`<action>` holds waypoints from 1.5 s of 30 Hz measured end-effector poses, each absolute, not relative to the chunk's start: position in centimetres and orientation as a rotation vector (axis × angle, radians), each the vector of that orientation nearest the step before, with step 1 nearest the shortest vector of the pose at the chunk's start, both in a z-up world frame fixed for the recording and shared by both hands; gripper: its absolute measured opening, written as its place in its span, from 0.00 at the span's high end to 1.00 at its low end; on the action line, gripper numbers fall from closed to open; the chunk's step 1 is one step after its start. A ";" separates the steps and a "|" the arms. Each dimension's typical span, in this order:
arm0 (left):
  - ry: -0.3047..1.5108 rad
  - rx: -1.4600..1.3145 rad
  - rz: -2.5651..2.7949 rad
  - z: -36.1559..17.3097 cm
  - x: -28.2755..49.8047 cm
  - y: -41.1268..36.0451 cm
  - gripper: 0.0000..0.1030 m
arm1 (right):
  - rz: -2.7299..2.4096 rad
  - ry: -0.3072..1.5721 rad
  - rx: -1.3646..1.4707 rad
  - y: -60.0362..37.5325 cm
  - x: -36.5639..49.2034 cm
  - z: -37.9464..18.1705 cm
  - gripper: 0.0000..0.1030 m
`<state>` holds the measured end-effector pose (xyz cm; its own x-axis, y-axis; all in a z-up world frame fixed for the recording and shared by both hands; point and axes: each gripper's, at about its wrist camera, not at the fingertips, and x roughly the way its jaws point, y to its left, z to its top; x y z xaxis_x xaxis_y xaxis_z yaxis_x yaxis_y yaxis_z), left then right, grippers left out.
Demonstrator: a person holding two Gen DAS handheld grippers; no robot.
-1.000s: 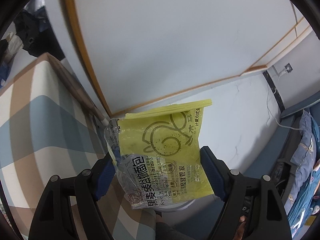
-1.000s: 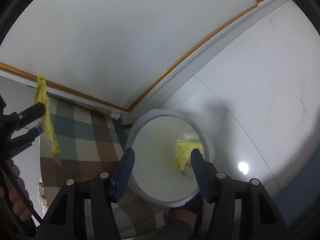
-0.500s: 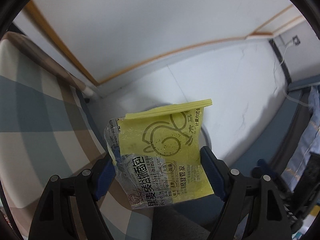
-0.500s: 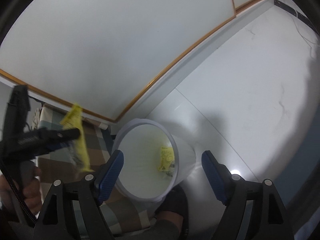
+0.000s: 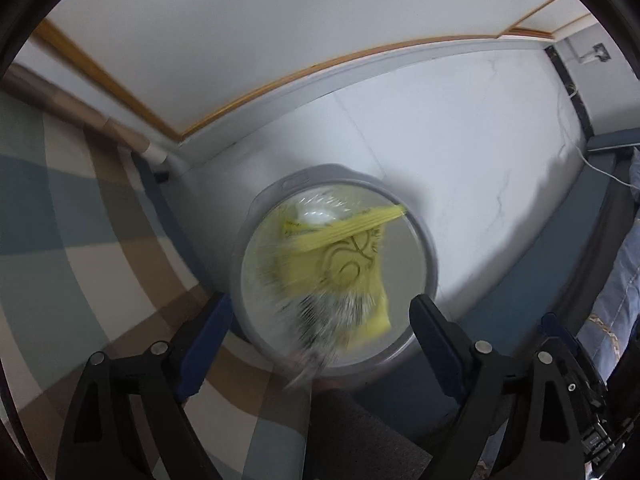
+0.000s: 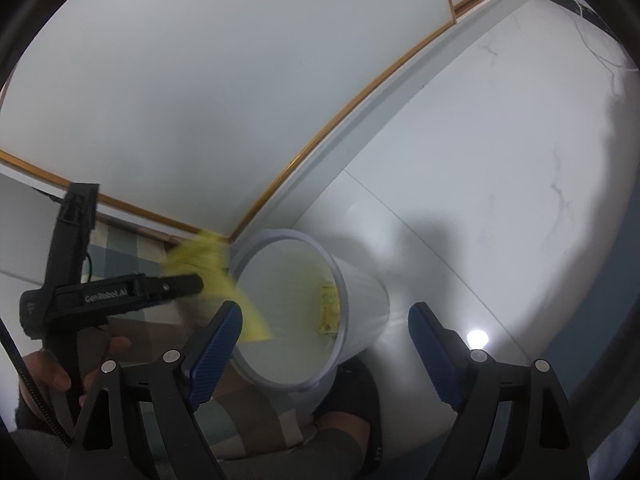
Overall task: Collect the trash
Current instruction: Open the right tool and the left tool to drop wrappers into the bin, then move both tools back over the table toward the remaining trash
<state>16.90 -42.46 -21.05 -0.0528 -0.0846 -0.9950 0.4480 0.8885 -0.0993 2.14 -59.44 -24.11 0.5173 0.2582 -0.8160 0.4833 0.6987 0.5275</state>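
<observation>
Left wrist view: left gripper, jaws opening, has let go; yellow wrapper blurs below it over the bin. Right wrist view: right gripper opening, empty, bin ahead already holding another wrapper; this drop looks nearly done.

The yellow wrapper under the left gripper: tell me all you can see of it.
The yellow wrapper is a thin, crinkled plastic packet, yellow with a dark swirl drawing and a clear printed end. It is motion-blurred, hanging over the mouth of the grey bin. The left gripper is opening; its blue fingers stand clear of the packet.
</observation>
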 end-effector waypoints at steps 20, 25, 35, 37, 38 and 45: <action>1.237 0.101 -0.560 -9.1 13.9 -36.9 0.14 | -0.135 0.959 0.758 -58.2 0.4 -17.8 0.17; 1.162 0.009 -0.569 -4.5 12.8 -33.4 0.14 | -0.094 0.879 0.728 -57.3 0.4 -13.9 0.17; 0.937 -0.086 -0.554 2.1 9.7 -25.1 0.14 | 0.061 0.610 0.580 -51.5 -0.5 -3.2 0.17; 0.904 -0.113 -0.552 2.8 9.4 -23.0 0.14 | 0.075 0.581 0.562 -50.0 -0.6 -1.7 0.17; 0.888 -0.120 -0.543 3.1 9.2 -22.3 0.14 | 0.091 0.566 0.556 -49.2 -0.6 -0.8 0.17; 0.738 -0.202 -0.426 5.5 7.6 -14.7 0.14 | 0.205 0.456 0.461 -42.8 -0.8 3.8 0.06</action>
